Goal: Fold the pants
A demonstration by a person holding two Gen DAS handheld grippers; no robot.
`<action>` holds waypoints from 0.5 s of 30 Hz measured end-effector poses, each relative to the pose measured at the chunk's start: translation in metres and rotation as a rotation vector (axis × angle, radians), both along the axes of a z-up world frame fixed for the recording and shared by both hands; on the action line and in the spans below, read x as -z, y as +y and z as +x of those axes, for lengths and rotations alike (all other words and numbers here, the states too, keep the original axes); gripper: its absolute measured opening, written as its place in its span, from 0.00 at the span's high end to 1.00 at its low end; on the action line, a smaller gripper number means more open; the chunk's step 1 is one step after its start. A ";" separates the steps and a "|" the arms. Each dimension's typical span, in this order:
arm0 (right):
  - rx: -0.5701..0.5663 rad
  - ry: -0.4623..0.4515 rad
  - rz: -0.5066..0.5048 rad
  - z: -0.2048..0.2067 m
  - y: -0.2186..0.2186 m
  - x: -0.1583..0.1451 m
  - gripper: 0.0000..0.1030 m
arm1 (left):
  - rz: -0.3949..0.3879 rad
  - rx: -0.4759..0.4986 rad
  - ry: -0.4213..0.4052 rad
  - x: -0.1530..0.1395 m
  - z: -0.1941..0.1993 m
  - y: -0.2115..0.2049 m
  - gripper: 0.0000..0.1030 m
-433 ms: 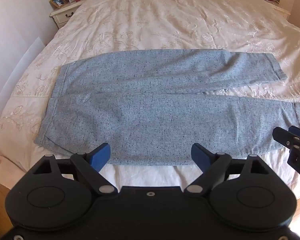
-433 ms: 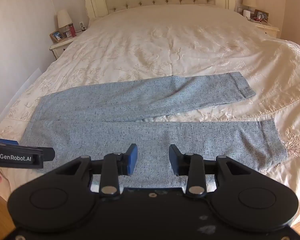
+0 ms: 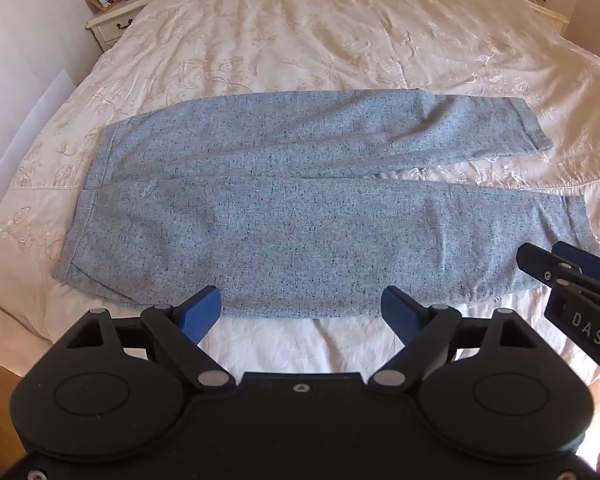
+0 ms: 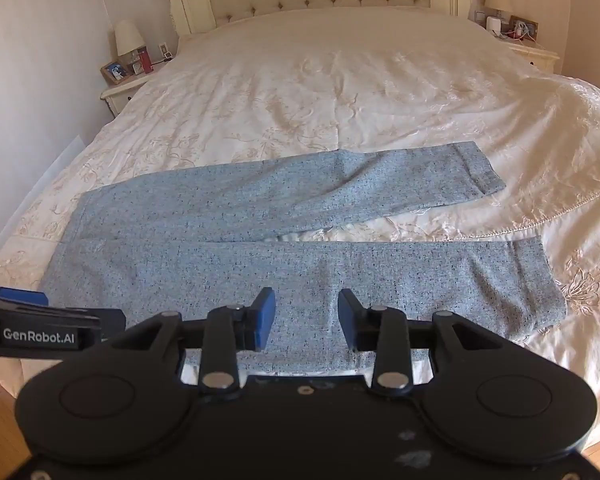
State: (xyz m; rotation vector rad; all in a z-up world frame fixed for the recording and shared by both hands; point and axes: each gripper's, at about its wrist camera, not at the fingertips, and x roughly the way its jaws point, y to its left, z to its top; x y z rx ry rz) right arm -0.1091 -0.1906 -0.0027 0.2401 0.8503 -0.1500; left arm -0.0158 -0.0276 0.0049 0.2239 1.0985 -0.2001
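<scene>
- The grey-blue pants (image 3: 300, 216) lie flat across the bed (image 3: 300, 40), near its foot edge, waistband left, legs running right.
- The left claw (image 3: 300, 312) hovers wide open, empty, above the near hem edge.
- The right claw (image 4: 306, 320) is part-open, holding nothing, over the near leg.
- Best grip, I judge: pinch the near leg's edge at both ends, then lift evenly onto the far leg.
</scene>
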 end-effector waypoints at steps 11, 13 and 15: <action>0.009 0.037 0.000 0.023 0.024 0.006 0.63 | -0.012 0.041 0.020 -0.002 0.018 0.015 0.15; 0.010 0.040 0.003 0.025 0.028 0.006 0.63 | -0.018 0.039 0.030 -0.001 0.020 0.018 0.15; 0.007 0.041 0.000 0.026 0.032 0.006 0.63 | -0.021 0.036 0.039 0.001 0.022 0.021 0.15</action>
